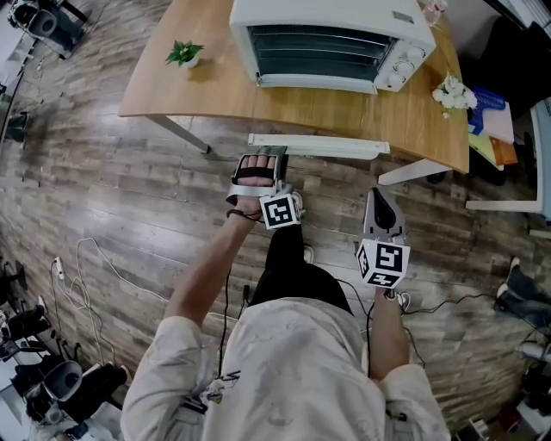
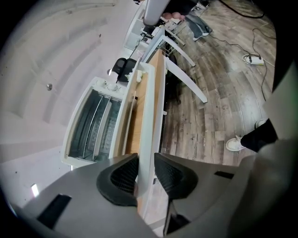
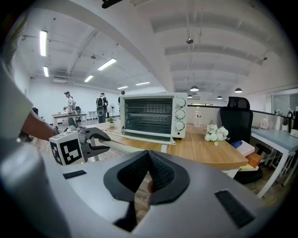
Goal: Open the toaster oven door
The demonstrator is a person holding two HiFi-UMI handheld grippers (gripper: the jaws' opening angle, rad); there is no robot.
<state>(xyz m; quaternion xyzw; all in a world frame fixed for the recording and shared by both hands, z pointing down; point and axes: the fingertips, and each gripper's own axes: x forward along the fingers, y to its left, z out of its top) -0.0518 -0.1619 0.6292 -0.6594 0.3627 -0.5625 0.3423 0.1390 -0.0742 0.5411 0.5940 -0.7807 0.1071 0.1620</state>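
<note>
**Head view:** my left gripper (image 1: 269, 155) clamps the long white bar handle (image 1: 320, 145) of the opened door of the white boxy toaster oven (image 1: 331, 39), which stands on the light wooden table (image 1: 215, 96).
**Left gripper view:** both pads (image 2: 123, 176) press on that handle (image 2: 148, 121).
**Right gripper view:** my right gripper (image 3: 148, 173) is clenched on nothing and faces the oven.

Table (image 1: 172, 86) smooth matt wood; floor (image 1: 112, 198) grainy wood planks; oven (image 1: 327, 13) glossy white, perhaps painted metal; pads (image 3: 161, 173) matt ribbed black.
</note>
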